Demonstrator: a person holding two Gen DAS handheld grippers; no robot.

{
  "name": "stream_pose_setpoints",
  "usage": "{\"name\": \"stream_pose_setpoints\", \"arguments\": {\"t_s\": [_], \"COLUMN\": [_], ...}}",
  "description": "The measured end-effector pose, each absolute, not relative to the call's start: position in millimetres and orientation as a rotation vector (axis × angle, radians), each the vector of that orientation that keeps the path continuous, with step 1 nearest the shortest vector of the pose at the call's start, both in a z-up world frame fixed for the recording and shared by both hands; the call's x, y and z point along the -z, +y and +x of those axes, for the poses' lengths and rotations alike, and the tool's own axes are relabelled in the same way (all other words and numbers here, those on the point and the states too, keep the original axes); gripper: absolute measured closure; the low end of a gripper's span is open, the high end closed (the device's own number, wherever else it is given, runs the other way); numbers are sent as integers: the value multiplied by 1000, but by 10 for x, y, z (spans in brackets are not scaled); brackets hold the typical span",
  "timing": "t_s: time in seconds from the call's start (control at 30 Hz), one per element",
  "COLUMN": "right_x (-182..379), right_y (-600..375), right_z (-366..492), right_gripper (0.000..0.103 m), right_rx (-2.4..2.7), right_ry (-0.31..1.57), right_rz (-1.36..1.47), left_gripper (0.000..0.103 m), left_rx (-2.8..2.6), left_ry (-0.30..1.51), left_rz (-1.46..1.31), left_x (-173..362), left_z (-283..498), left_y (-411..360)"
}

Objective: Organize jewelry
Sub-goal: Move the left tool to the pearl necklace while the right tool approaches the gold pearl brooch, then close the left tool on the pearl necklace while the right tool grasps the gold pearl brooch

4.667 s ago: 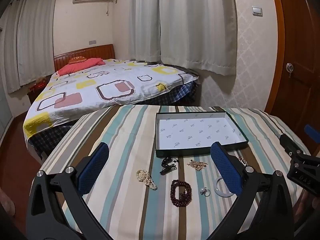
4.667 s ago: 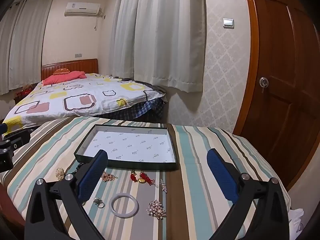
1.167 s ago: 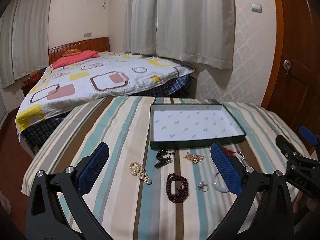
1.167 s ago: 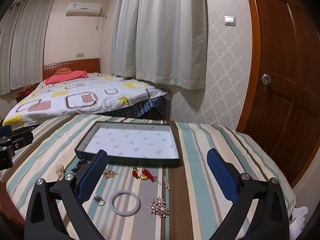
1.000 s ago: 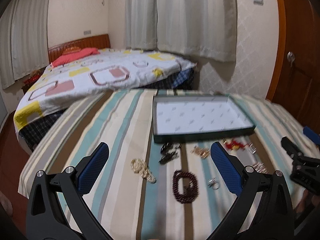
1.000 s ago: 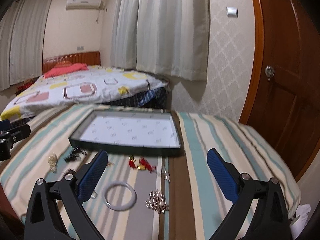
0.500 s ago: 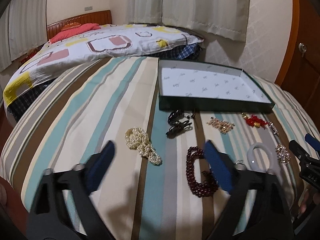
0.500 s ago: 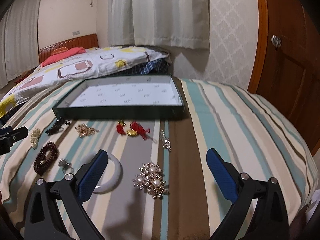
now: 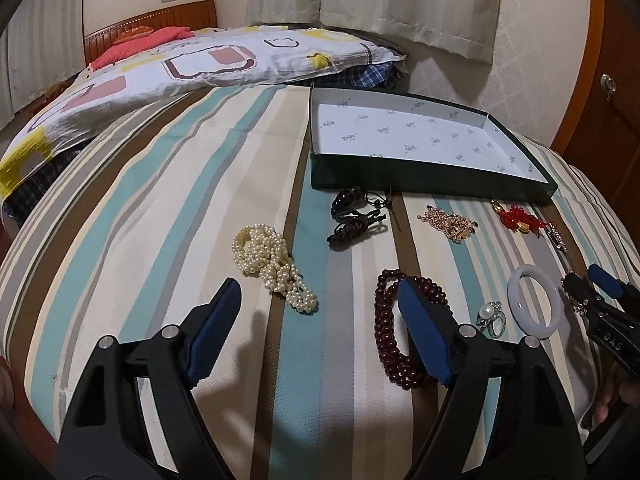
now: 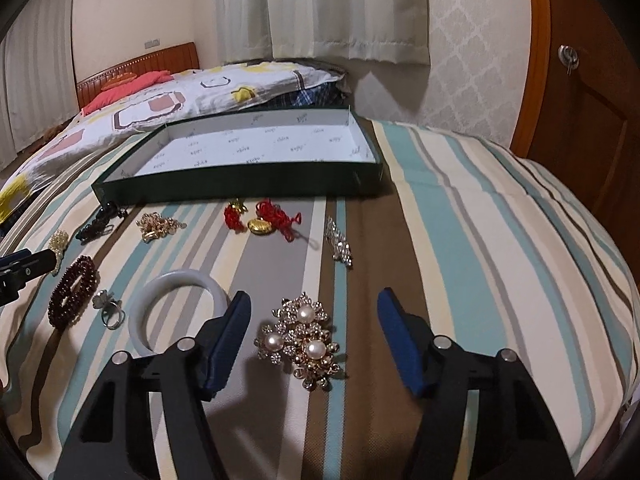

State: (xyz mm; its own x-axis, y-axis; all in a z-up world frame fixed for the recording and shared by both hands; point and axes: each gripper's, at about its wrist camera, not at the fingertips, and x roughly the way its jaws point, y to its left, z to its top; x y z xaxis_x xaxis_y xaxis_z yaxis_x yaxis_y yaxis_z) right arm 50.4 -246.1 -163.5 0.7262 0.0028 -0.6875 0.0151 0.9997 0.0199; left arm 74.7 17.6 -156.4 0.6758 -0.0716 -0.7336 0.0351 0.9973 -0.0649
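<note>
On the striped cloth my left gripper (image 9: 318, 286) stands open, low over the table. A cream pearl necklace (image 9: 272, 268) lies just ahead between its fingers, untouched. The right finger covers part of a dark red bead bracelet (image 9: 384, 332). My right gripper (image 10: 314, 298) is closing, and a gold brooch with pearls (image 10: 302, 336) lies between its blue pads, which do not press on it. A white bangle (image 10: 180, 278) sits beside the left finger. Behind the jewelry rests an empty dark green box (image 10: 240, 184) with a white lining.
Also on the cloth lie a pearl ring (image 10: 108, 308), a gold chain (image 10: 158, 226), a red cord charm (image 10: 264, 220), a crystal pin (image 10: 338, 242) and black clips (image 9: 352, 216). A bed (image 9: 200, 60) stands beyond the table, with a wooden door (image 10: 592, 120) at the right.
Both grippers have come down and tilted toward the table, so the jewelry looks larger. Both sets of jaws have narrowed, the right one now around the brooch.
</note>
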Motion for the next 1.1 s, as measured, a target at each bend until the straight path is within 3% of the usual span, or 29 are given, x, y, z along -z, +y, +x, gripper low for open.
{"name": "stream_pose_setpoints", "arguments": {"t_s": [0.1, 0.27, 0.57, 0.77, 0.97, 1.1], "right_x": [1698, 1696, 1683, 1676, 1679, 1678], "right_y": [-2449, -2460, -2457, -2453, -2457, -2455], "right_z": [499, 458, 463, 471, 475, 490], "right_gripper": [41, 60, 61, 61, 61, 61], "right_rx": [-3, -20, -25, -32, -34, -34], "right_ry": [786, 786, 789, 790, 790, 792], "right_rz": [26, 36, 46, 49, 48, 45], "left_gripper": [24, 24, 27, 40, 42, 53], "left_rx": [66, 66, 82, 69, 36, 21], "left_ry": [829, 835, 845, 867, 889, 898], "left_rz": [-46, -42, -39, -66, -90, -91], "left_x": [1568, 1589, 1590, 1626, 1664, 1701], "left_z": [743, 740, 722, 793, 958, 1043], "left_y": [159, 142, 97, 175, 288, 330]}}
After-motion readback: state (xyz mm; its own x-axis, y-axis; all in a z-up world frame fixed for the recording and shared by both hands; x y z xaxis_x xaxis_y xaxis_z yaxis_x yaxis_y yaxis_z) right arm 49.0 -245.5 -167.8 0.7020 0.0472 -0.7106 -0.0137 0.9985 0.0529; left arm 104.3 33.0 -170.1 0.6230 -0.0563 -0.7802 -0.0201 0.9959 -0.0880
